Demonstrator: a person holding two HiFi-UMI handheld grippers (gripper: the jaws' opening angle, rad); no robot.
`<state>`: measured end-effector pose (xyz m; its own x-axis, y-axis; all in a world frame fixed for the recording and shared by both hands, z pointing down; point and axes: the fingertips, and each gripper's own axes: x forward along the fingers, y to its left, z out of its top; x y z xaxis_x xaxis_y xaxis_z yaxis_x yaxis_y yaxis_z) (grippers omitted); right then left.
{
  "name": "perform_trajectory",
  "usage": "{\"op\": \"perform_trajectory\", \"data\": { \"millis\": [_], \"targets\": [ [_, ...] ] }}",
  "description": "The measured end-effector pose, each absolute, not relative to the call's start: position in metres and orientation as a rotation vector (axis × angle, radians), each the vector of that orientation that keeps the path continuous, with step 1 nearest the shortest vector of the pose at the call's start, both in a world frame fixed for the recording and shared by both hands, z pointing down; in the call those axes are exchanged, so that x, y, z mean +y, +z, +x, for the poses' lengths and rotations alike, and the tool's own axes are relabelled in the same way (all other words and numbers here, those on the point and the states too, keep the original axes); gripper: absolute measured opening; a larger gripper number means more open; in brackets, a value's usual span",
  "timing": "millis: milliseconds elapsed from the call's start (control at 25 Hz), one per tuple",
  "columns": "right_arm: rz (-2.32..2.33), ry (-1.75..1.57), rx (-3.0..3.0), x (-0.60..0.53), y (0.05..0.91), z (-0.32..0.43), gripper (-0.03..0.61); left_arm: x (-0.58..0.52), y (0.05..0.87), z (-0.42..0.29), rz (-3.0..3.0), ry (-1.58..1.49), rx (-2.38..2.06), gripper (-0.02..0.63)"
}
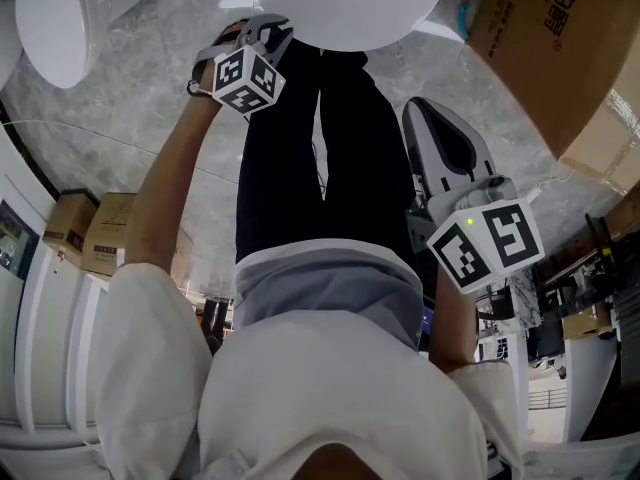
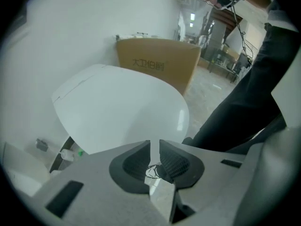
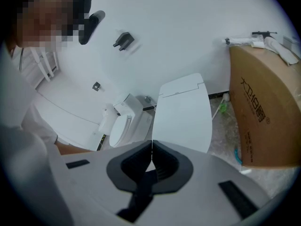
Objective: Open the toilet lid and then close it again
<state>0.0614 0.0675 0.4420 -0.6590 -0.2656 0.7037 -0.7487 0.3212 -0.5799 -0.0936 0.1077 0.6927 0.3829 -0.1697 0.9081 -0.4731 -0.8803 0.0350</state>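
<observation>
The white toilet lid (image 1: 345,3) lies down over the bowl at the top of the head view. My left gripper (image 1: 268,32) is at the lid's front edge. In the left gripper view the lid (image 2: 122,107) fills the middle, and its edge runs down into the narrow gap between the left gripper's (image 2: 154,146) jaws, which are shut on it. My right gripper (image 1: 425,118) hangs to the right of the person's legs, away from the toilet. In the right gripper view the right gripper (image 3: 151,147) is shut with its tips touching and nothing between them, and the lid (image 3: 183,109) shows beyond.
A large cardboard box (image 1: 560,38) stands right of the toilet, close to its side (image 3: 258,112). A second toilet (image 1: 60,18) stands at the left (image 3: 124,126). The person's black trousers (image 1: 320,158) are directly in front of the bowl. Small boxes (image 1: 90,228) sit at the left.
</observation>
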Motion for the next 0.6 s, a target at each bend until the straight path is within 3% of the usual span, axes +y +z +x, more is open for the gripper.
{"op": "perform_trajectory", "data": {
  "millis": [600],
  "targets": [
    [0.893,1.227,-2.201,0.050,0.384,0.052,0.011,0.105,0.600,-0.080,2.319,1.384,-0.694,0.037]
  ]
}}
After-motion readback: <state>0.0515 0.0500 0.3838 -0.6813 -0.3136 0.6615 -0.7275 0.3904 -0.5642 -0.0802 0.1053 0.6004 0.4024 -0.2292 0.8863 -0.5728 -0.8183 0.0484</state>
